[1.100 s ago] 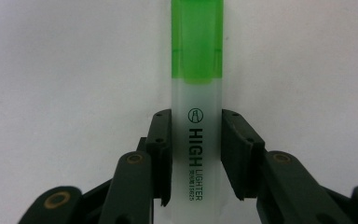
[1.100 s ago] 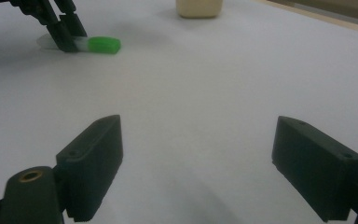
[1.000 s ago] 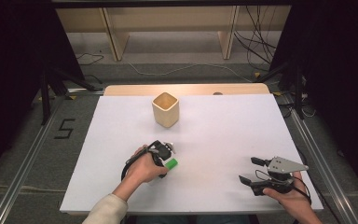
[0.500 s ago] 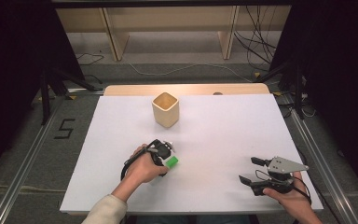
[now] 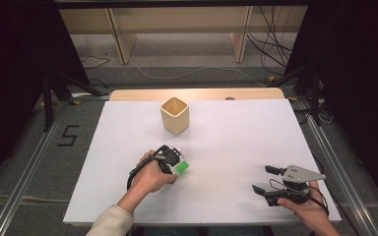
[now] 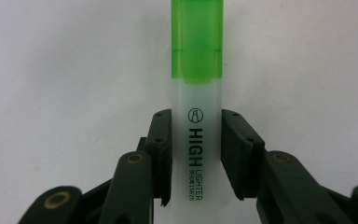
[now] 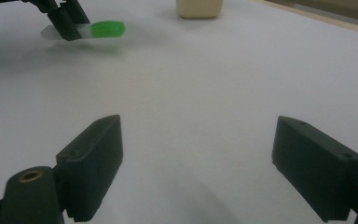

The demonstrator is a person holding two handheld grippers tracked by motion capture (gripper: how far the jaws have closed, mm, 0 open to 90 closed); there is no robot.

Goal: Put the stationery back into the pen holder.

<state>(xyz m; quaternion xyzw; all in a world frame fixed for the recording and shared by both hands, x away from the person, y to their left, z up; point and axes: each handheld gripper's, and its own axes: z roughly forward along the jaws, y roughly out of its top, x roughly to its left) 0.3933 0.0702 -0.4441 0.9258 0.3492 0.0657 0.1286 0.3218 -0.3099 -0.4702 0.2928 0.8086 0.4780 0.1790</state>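
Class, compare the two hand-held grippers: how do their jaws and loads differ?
The left gripper has its jaws closed on the green-capped translucent highlighter; the right gripper stands wide open and holds nothing. The left sits near the table's middle, the right near its front right edge. Both have black jaws.

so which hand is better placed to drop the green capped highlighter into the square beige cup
Left. The left gripper is already shut on the green-capped translucent highlighter, nearer the square beige cup. The right gripper stands open, holding nothing, at the table's near right edge.

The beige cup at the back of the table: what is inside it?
The beige cup shows an open, shadowed mouth with nothing rising above its rim. Its walls hide the bottom, so I cannot tell if it is empty.
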